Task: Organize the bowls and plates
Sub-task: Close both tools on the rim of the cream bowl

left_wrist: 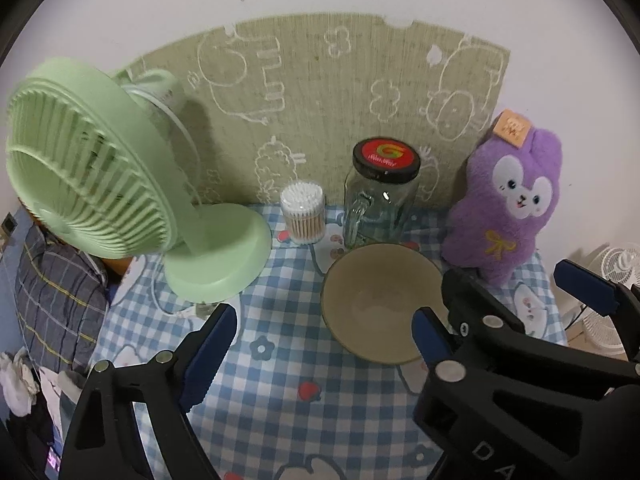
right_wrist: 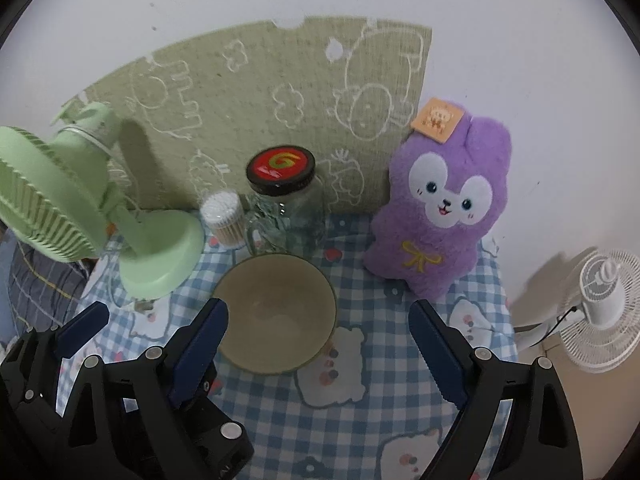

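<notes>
Both black grippers, left gripper [left_wrist: 324,340] and right gripper [right_wrist: 320,332], are hanging spread and empty around the olive-beige ceramic bowl [right_wrist: 276,312] sitting mid-frame on the blue-checked desk [right_wrist: 360,420], seemingly rigid, breakable, best pinched at its rim.

A table under a blue checked cloth [right_wrist: 280,420]. On it: bowl [right_wrist: 276,312] near the middle, jar [right_wrist: 288,208] and cotton swabs [right_wrist: 226,220] behind, green fan [right_wrist: 160,256] left, purple plush [right_wrist: 436,216] right.
</notes>
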Demonstrator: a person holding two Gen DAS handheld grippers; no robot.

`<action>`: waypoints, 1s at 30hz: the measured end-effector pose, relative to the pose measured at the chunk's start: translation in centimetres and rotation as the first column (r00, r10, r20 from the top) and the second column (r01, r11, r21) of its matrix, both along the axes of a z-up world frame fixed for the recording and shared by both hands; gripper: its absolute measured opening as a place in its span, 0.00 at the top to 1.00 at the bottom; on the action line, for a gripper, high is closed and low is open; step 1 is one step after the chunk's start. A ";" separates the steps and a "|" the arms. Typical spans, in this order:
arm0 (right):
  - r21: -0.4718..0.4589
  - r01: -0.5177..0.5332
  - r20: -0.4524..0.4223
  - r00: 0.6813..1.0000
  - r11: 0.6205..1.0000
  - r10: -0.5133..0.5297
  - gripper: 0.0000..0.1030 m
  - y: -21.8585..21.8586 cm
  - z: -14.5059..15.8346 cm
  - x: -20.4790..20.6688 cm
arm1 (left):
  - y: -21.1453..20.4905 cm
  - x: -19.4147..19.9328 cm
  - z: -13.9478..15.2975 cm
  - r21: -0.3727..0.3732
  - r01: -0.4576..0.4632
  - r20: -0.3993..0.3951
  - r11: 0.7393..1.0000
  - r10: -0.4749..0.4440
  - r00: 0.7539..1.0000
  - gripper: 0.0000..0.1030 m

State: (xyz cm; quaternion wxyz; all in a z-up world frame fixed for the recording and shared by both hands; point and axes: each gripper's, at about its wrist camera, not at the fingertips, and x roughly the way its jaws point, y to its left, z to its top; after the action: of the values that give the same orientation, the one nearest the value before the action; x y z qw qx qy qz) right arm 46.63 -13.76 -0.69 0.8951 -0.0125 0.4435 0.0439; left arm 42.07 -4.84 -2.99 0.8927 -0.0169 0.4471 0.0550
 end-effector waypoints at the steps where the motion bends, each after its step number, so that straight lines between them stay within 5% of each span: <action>1: 0.002 0.001 -0.002 1.000 1.000 -0.001 0.10 0.0 -0.6 0.4 | 0.0 0.3 -0.3 -0.001 0.001 -0.002 1.000 -0.001 1.000 0.13; 30: 0.019 0.020 -0.076 0.997 1.000 -0.019 0.41 -1.2 -8.1 5.4 | 0.3 6.6 -8.7 0.005 0.032 -0.132 0.999 -0.031 0.991 0.34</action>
State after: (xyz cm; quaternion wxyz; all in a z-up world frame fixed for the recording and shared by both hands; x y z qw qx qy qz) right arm 52.07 -14.96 -8.74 0.8782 0.0023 0.4766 0.0399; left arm 48.69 -4.58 -11.74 0.8619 -0.0029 0.5053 0.0433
